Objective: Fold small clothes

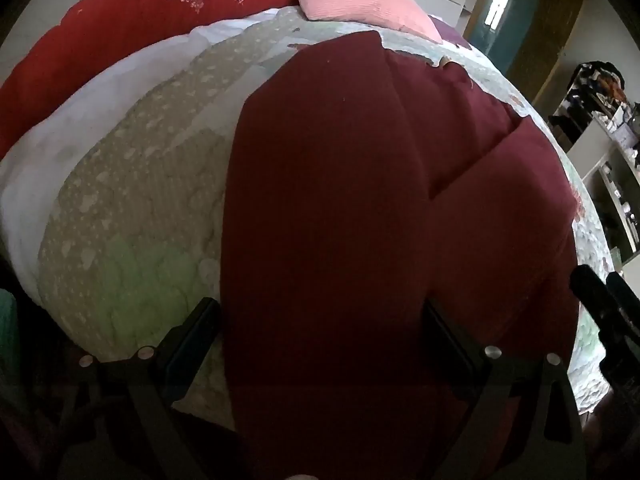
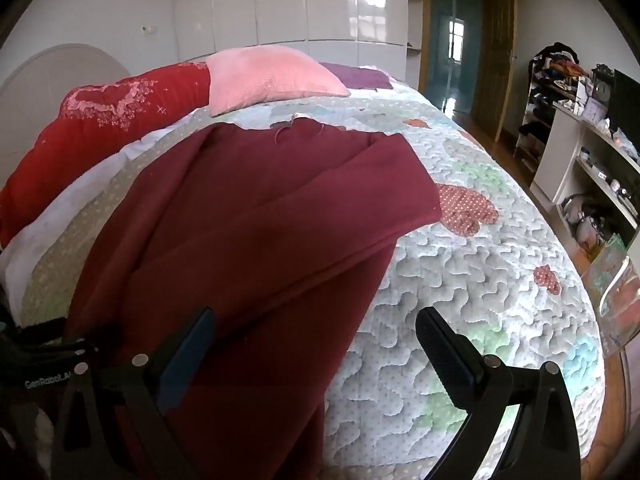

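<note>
A dark red garment lies spread on the quilted bed cover, one part folded over along a diagonal edge. It also shows in the right wrist view. My left gripper is open, its fingers straddling the garment's near end just above it. My right gripper is open over the garment's right edge and the quilt. The right gripper's black body shows at the right edge of the left wrist view. Neither holds anything.
A pink pillow and a red blanket lie at the head of the bed. A purple cloth lies behind the pillow. White shelves with clutter stand right of the bed, a doorway beyond.
</note>
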